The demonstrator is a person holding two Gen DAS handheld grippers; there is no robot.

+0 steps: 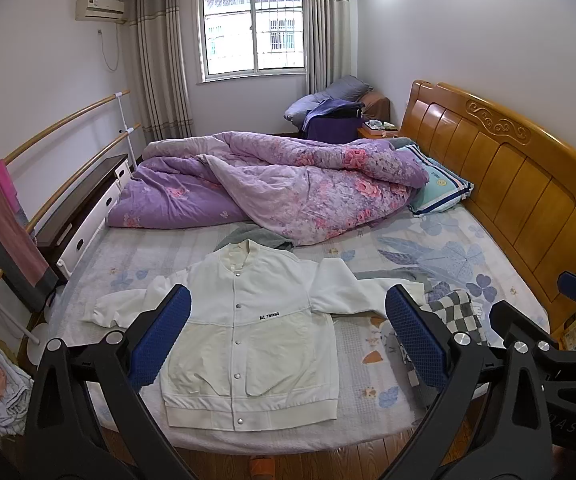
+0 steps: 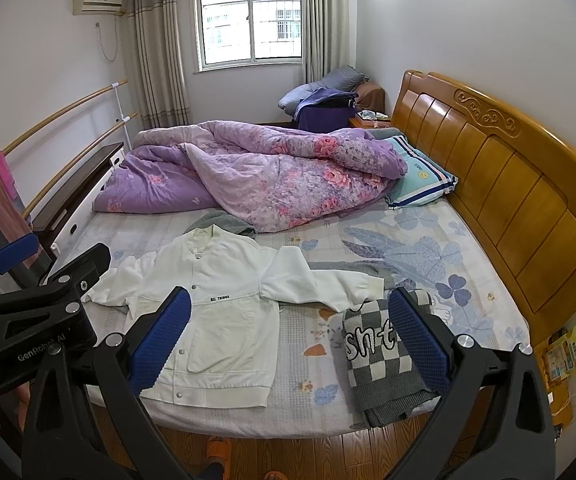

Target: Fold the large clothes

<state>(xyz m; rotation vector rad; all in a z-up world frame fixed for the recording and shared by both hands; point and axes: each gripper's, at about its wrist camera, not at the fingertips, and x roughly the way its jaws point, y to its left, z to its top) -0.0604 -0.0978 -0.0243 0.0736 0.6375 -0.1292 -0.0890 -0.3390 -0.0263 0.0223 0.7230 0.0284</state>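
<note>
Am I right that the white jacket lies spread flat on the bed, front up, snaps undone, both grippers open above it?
Not quite: the white jacket is snapped shut down the front, not undone; the left wrist view shows the closed placket. The rest holds: it lies spread flat, front up, on the bed, with the left gripper and right gripper open above it.

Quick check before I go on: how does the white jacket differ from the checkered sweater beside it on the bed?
The white jacket lies spread flat, front up, sleeves out; the checkered sweater is already folded into a compact bundle. The jacket is plain white with snap buttons and small black lettering; the sweater is a grey-and-white checked knit with large letters. The jacket covers more of the bed than the sweater. Both lie near the bed's front edge, and neither is held by a hand-held gripper.
</note>
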